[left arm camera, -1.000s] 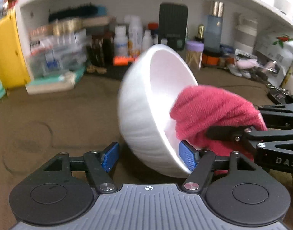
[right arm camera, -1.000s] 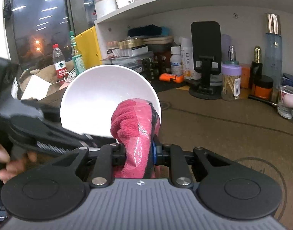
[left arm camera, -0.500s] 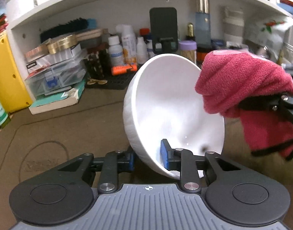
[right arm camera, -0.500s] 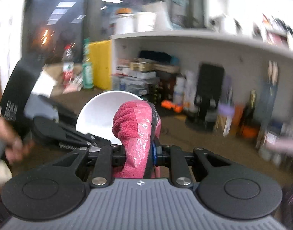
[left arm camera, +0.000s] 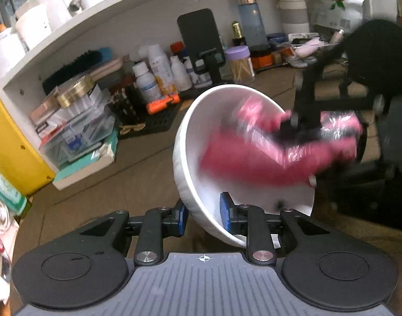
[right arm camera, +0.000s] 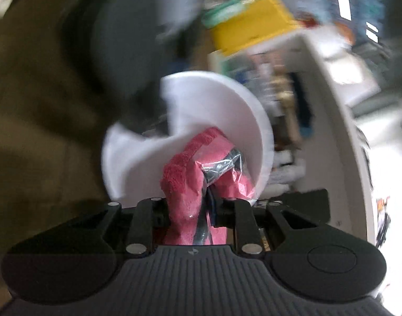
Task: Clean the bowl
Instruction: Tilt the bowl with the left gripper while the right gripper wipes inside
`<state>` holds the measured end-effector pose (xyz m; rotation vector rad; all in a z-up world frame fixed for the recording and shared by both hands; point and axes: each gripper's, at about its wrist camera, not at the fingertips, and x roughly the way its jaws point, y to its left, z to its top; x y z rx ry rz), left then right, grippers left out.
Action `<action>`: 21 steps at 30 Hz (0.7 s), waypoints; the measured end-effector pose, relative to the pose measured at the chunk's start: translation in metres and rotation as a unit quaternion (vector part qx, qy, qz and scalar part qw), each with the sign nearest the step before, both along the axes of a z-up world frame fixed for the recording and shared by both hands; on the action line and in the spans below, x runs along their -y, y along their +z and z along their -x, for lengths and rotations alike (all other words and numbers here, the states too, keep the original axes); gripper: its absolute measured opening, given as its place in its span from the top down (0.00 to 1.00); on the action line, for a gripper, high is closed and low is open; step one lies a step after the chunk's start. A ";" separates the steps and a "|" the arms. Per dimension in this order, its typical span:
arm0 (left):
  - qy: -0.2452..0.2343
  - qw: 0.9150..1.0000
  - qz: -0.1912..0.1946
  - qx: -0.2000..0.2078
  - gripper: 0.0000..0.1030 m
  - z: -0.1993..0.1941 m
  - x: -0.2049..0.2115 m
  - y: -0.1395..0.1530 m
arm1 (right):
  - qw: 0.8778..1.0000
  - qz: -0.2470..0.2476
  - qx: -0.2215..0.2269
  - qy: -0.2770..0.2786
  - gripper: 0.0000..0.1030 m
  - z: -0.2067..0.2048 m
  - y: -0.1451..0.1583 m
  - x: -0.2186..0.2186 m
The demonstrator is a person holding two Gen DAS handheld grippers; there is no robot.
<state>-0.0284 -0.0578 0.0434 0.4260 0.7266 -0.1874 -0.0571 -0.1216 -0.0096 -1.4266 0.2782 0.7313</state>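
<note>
The left gripper [left arm camera: 203,217] pinches the near rim of the white bowl [left arm camera: 198,142], one blue pad outside the wall and one inside, so the bowl is held tilted above the brown table [left arm camera: 101,184] with its mouth facing right. The right gripper [right arm camera: 201,208] is clamped on a pink cloth [right arm camera: 182,184], part of it wrapped in clear film, and in the right wrist view the wad reaches into the bowl [right arm camera: 227,110] near its lower rim. From the left wrist view the cloth [left arm camera: 253,155] lies smeared across the inner wall, blurred by motion, so exact contact is hard to read.

The step in hand looks like wiping the inside. To do it well, the left grip should hold firm against the push of the cloth, since a rim pinch can twist. The cloth should press on the wall and sweep round the curve, base to rim, clear of the inner pad.

Farther off, bottles [left arm camera: 159,73] and a phone stand [left arm camera: 201,44] crowd under the shelf [left arm camera: 127,13], well apart from the work.
</note>
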 end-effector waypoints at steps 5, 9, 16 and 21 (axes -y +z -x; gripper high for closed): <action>-0.012 1.000 -0.022 0.013 0.78 -0.003 0.002 0.004 | 0.967 -0.099 -0.232 -0.044 0.79 -0.036 0.043 0.010; -0.015 0.999 -0.026 0.014 0.78 -0.004 -0.002 0.003 | 0.875 -0.257 -0.401 -0.088 0.79 -0.074 0.058 0.042; -0.019 0.999 -0.037 0.011 0.74 0.001 -0.001 -0.002 | 0.843 -0.399 -0.332 -0.142 0.80 -0.086 0.065 0.067; -0.021 0.999 -0.033 -0.003 0.67 0.001 -0.005 -0.008 | 0.874 -0.389 -0.279 -0.085 0.80 -0.071 0.067 0.049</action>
